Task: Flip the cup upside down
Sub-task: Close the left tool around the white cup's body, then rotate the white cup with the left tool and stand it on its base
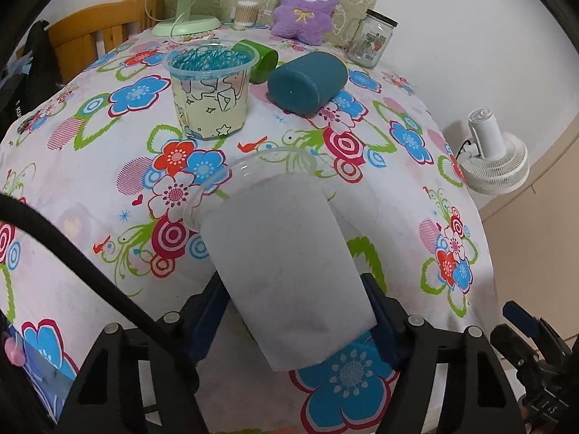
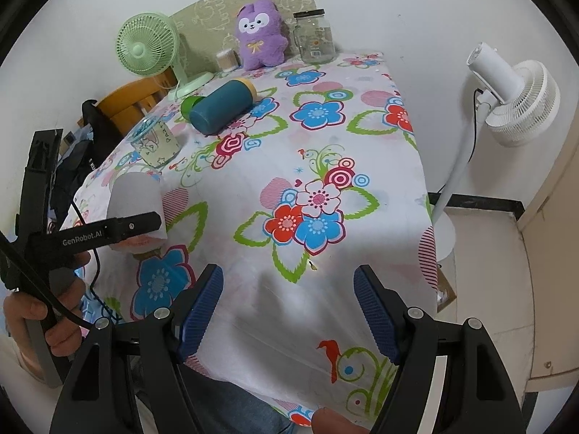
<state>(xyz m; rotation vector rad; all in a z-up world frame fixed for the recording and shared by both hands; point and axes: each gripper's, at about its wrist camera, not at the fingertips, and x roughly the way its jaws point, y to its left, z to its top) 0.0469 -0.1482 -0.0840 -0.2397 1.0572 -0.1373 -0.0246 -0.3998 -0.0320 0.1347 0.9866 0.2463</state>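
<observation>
Left claw (image 1: 296,311) was clamped on the frosted plastic cup (image 1: 286,264), held tilted above the floral table (image 1: 398,188) with its rim pointing away toward the printed cup (image 1: 209,97). Right claw (image 2: 289,311) hung spread apart, holding nothing.

Materials and finish, as seen

Frosted cup (image 1: 289,275): matt translucent plastic, clear glossy rim. Right gripper (image 2: 287,313): matt black plastic body, blue ribbed pads (image 2: 201,311), metal screws. Table cloth (image 2: 325,144): printed floral fabric, matt. Teal cup (image 1: 307,85): smooth plastic. Jar (image 1: 371,38): glossy glass. Purple toy (image 1: 305,5): fuzzy plush.
</observation>
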